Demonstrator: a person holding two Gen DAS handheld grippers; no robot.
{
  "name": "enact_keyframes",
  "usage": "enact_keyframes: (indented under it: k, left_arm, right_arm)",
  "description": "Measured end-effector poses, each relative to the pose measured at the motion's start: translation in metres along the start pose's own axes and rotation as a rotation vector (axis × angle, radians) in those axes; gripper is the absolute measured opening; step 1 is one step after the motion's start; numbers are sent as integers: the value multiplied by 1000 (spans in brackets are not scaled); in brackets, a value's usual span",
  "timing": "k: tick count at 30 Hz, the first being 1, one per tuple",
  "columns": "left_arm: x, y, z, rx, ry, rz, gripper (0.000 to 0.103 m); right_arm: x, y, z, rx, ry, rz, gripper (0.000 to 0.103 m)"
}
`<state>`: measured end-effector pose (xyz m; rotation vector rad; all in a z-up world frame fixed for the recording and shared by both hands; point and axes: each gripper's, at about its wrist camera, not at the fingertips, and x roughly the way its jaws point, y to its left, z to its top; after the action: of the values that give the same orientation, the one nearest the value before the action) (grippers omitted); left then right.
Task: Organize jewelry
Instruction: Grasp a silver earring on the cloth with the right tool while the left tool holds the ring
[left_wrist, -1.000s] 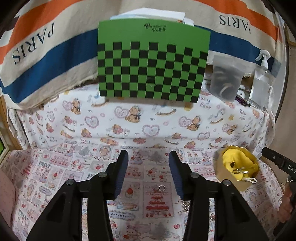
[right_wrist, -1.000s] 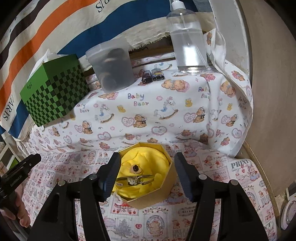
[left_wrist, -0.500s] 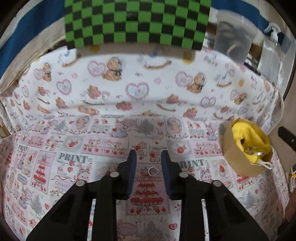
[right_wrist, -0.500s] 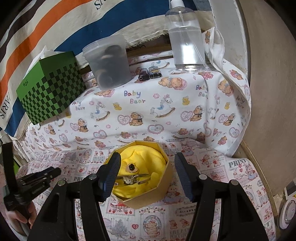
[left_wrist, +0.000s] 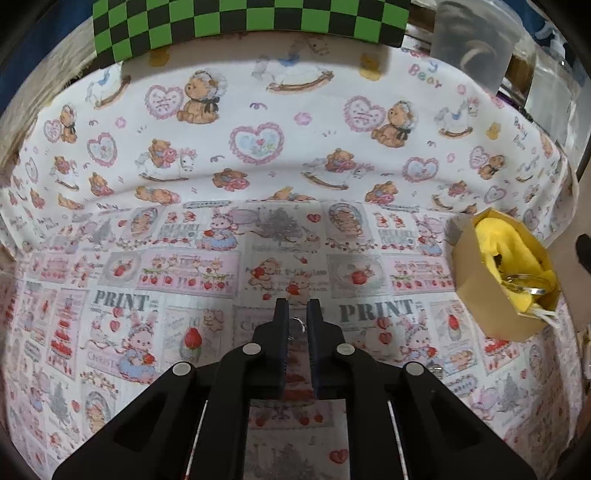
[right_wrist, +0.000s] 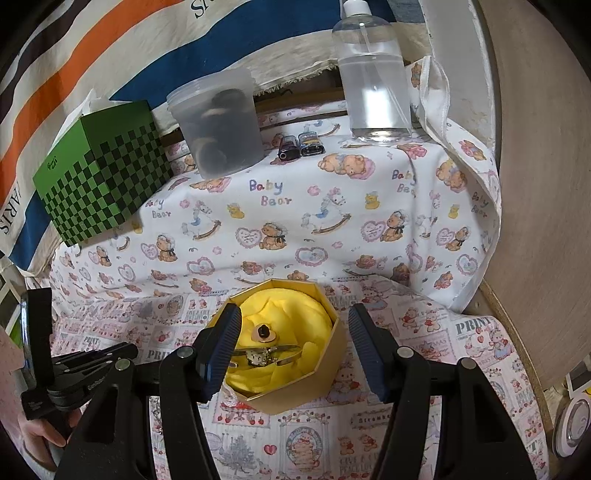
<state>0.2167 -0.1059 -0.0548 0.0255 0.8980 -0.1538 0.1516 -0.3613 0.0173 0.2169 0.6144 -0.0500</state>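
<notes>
Between narrowed left tongs (left_wrist: 297, 317), ring (left_wrist: 296, 326)

Your small silver ring (left_wrist: 296, 326) lies flat on the printed cloth. To its right sits the open gold octagonal box (right_wrist: 295, 395), lined with yellow fabric (right_wrist: 291, 317), holding a bangle (right_wrist: 264, 354) and a dark-stoned oval piece (right_wrist: 264, 332).

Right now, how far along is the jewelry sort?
Done: a bracelet and a small dark-centred piece already lie on the yellow cloth in the gold box. In hand: the left tongs are nearly closed around a small ring on the printed cloth; grip not confirmed. Left: carry that ring to the box. Right tongs hover open over the box, empty.
</notes>
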Motion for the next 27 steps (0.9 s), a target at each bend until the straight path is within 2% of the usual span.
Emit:
enact_keyframes:
  k: [10, 14, 17, 27]
  left_arm:
    - [-6, -6, 2, 21, -27, 42, 9]
    - [-5, -2, 2, 19, -14, 61, 9]
    - [0, -1, 2, 5, 2, 23, 9]
    - [-5, 0, 1, 11, -6, 0, 16]
  right_arm:
    - [1, 2, 0, -11, 11, -2, 63]
    - [2, 2, -1, -9, 14, -2, 63]
    - [4, 2, -1, -6, 21, -7, 63]
    - [6, 1, 0, -7, 25, -9, 63]
